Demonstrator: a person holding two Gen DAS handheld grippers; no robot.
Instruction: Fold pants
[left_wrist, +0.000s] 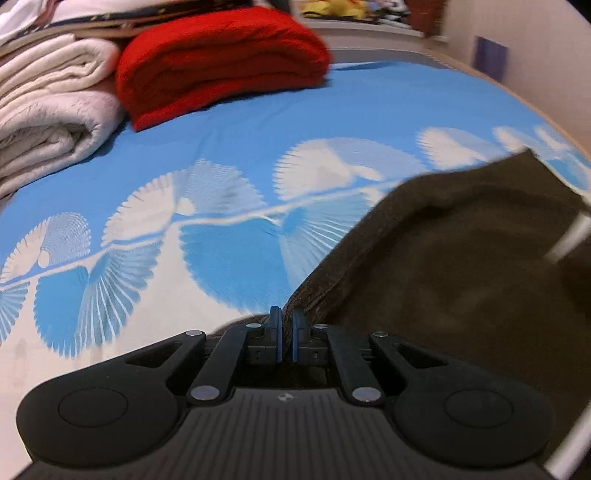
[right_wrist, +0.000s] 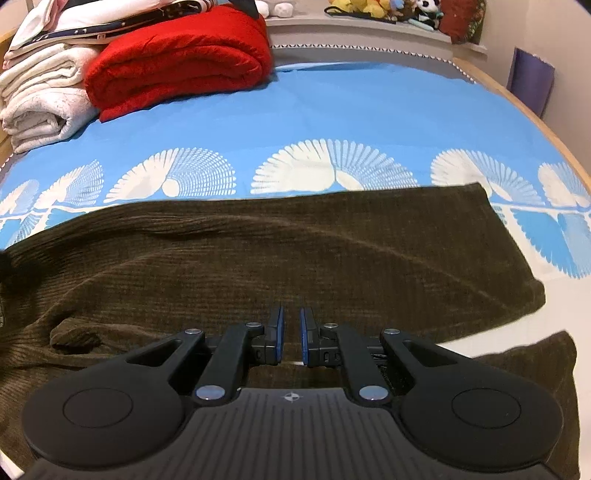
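Dark brown corduroy pants lie spread across the blue and white bed sheet, legs running left to right. In the left wrist view the pants fill the lower right and their edge is pinched between my left gripper's blue-padded fingers, which are shut on the fabric. My right gripper hovers over the middle of the pants with a narrow gap between its pads and nothing in it. A second pant leg end shows at the lower right.
A folded red blanket and folded white blankets are stacked at the far left of the bed. Plush toys sit on a shelf behind. The bed's wooden rim curves along the right.
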